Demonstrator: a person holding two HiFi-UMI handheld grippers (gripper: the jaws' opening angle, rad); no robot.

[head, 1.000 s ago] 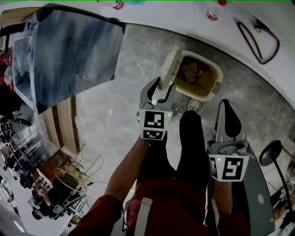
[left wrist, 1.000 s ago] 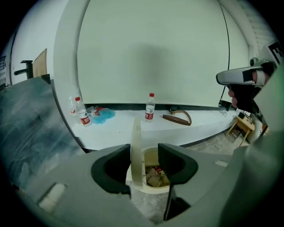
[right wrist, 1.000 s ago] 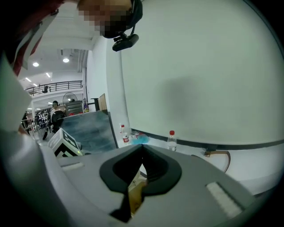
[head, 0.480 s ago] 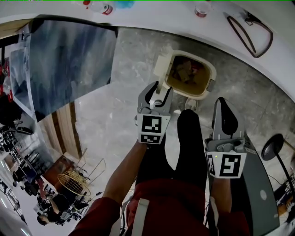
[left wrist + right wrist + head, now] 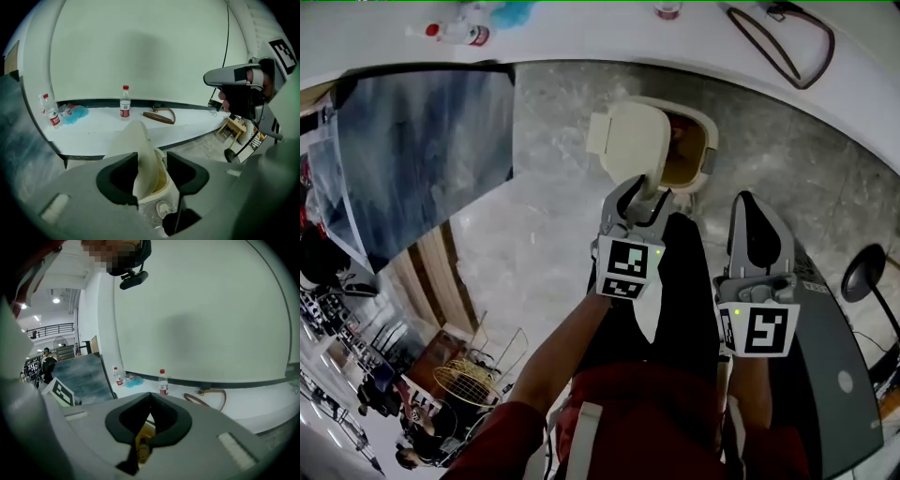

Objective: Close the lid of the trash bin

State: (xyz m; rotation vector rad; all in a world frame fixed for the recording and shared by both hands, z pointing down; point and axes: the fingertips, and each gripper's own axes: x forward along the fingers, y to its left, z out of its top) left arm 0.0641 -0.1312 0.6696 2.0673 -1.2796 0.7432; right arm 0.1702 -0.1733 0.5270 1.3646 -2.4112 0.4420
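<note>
Straddling the cream lid, the left tongs stand open, ungripping. The right tongs, closed and empty, hang just beside them. The lid, upright a second ago, now tilts halfway over the trash bin.

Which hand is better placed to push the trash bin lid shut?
Left. The left gripper straddles the half-raised lid with open fingers, right at the trash bin; the right gripper, fingers together, hangs back beside the leg, clear of it.
</note>
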